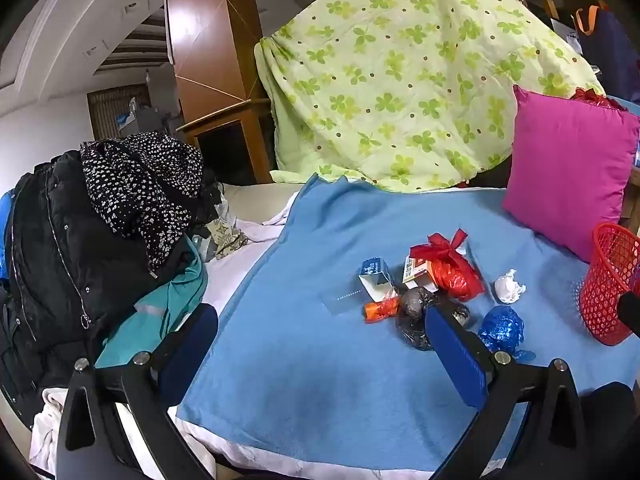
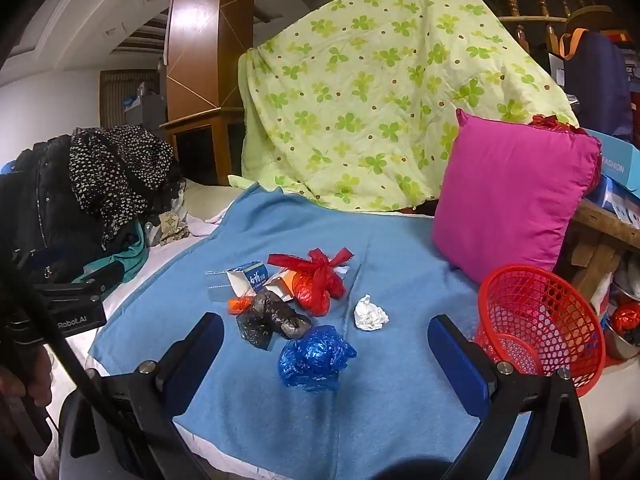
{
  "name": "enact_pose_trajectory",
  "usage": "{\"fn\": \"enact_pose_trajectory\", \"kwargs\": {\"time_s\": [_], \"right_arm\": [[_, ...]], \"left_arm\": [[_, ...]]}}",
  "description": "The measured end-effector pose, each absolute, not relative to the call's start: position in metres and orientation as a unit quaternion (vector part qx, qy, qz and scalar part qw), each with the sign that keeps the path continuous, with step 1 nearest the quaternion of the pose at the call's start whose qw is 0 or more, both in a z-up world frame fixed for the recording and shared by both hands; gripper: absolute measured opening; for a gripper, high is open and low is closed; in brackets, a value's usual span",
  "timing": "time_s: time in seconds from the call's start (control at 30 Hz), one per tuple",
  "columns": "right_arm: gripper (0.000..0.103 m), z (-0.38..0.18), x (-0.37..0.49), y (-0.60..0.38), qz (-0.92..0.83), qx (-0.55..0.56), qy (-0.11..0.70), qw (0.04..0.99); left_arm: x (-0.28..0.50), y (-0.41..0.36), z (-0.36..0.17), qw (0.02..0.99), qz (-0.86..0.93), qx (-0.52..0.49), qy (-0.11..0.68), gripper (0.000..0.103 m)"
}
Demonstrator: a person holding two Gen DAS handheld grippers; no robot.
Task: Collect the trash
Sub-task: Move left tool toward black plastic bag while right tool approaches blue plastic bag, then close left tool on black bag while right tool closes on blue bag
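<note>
Trash lies in a cluster on the blue blanket [image 2: 256, 412]: a knotted red plastic bag [image 2: 316, 280], a black bag [image 2: 272, 318], a crumpled blue bag [image 2: 314, 356], a white paper ball [image 2: 370, 314], a blue-white carton [image 2: 248, 276] and a small orange wrapper [image 2: 240, 304]. A red mesh basket [image 2: 540, 320] stands to the right. My right gripper [image 2: 326, 344] hovers open above the blanket, the blue bag lying below between its fingers. My left gripper [image 1: 320, 336] is open too, left of the red bag [image 1: 448, 264], black bag [image 1: 414, 314] and blue bag [image 1: 500, 328]; the basket [image 1: 608, 284] is at the right edge.
A magenta pillow [image 2: 512, 192] leans behind the basket. A green floral quilt [image 2: 380, 100] drapes at the back. Dark clothes [image 1: 100, 232] are piled at the left. A hand [image 2: 20, 380] holding the other gripper shows at the left edge. Boxes [image 2: 618, 164] sit far right.
</note>
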State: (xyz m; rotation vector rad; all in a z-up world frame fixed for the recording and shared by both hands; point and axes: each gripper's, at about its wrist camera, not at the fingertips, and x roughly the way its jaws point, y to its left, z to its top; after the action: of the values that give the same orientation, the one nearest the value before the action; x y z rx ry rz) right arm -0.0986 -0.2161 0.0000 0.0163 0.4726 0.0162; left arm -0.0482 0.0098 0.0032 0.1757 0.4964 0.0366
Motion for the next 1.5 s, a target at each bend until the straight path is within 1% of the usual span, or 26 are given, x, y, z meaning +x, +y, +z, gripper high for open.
{"fn": "enact_pose_trajectory", "kwargs": {"time_s": [0.63,0.8,1.03,1.1,1.17,1.23,1.33,1.37,1.4,1.43,1.5], "right_arm": [[0.103,-0.015,-0.088,-0.219,0.012,0.014,0.243,0.97],[0.103,-0.046,-0.065,-0.231,0.011,0.027,0.285,0.958],[0.102,-0.099,-0.022,-0.25,0.041,0.094,0.362,0.926],[0.099,-0.111,-0.007,-0.247,0.053,0.117,0.387,0.913],[0.092,-0.121,0.011,-0.248,0.064,0.138,0.4,0.904],[0.089,-0.131,0.029,-0.25,0.071,0.166,0.416,0.891],[0.089,-0.147,0.052,-0.256,0.067,0.185,0.438,0.877],[0.087,-0.152,0.06,-0.255,0.07,0.191,0.443,0.873],[0.084,-0.159,0.068,-0.252,0.068,0.191,0.452,0.869],[0.075,-0.163,0.071,-0.251,0.066,0.19,0.458,0.866],[0.065,-0.177,0.08,-0.251,0.051,0.181,0.477,0.859]], "left_arm": [[-0.036,0.009,-0.012,0.96,0.015,0.091,0.263,0.103],[-0.017,0.019,-0.04,0.951,-0.008,0.075,0.3,0.103],[0.017,0.029,-0.086,0.931,-0.048,0.029,0.359,0.103],[0.027,0.029,-0.095,0.928,-0.058,0.017,0.367,0.103],[0.038,0.029,-0.103,0.927,-0.064,0.008,0.37,0.103],[0.045,0.031,-0.108,0.928,-0.068,-0.002,0.366,0.103],[0.057,0.032,-0.119,0.926,-0.078,-0.021,0.368,0.103],[0.059,0.032,-0.122,0.926,-0.085,-0.029,0.367,0.103],[0.062,0.031,-0.124,0.926,-0.092,-0.035,0.365,0.103],[0.066,0.029,-0.126,0.925,-0.096,-0.036,0.366,0.103],[0.074,0.025,-0.128,0.922,-0.109,-0.048,0.369,0.101]]}}
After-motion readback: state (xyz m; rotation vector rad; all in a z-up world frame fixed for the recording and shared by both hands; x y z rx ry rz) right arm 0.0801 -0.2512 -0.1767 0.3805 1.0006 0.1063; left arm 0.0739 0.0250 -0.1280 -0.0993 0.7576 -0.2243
